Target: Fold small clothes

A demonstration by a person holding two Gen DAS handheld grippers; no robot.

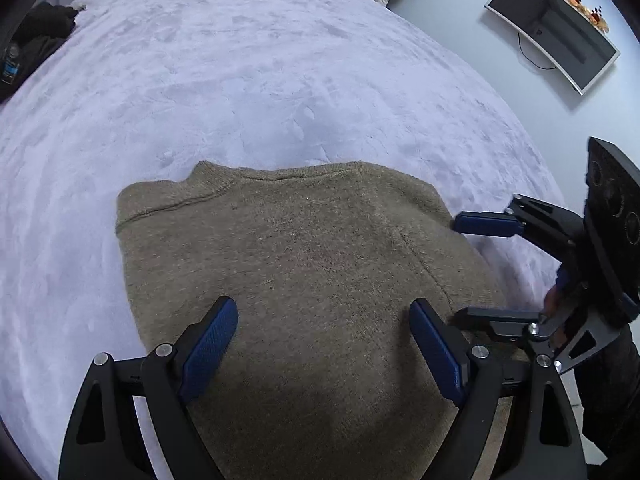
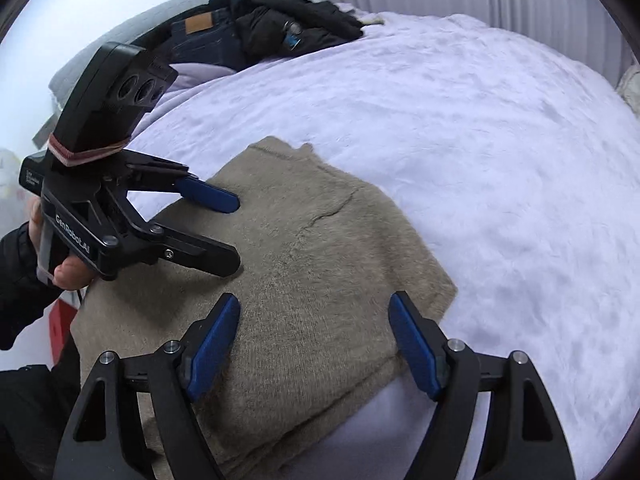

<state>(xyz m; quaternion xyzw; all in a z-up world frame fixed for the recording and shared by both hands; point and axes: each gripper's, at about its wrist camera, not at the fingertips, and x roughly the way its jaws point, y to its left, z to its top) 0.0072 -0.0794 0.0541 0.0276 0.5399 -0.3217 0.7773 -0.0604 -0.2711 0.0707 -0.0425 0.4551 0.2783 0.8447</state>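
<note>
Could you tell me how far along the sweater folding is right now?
Done: the tan sweater lies on the bed as a compact block, sleeves tucked out of sight. In hand: nothing; the left gripper and right gripper hover open above it. Left: probably a final fold.

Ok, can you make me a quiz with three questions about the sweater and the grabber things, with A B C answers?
1. Where does the sweater lie?
A. on the blanket
B. on a chair
C. in a basket

2. What colour are the pads on the gripper fingers?
A. red
B. blue
C. yellow

3. How do the left gripper and right gripper stand?
A. both shut on the sweater
B. one open, one shut
C. both open, holding nothing

Answers:
1 A, the tan knit is spread flat on the pale purple blanket.
2 B, both wrist views show blue pads.
3 C, each pair of fingers is spread wide above the sweater.
</note>
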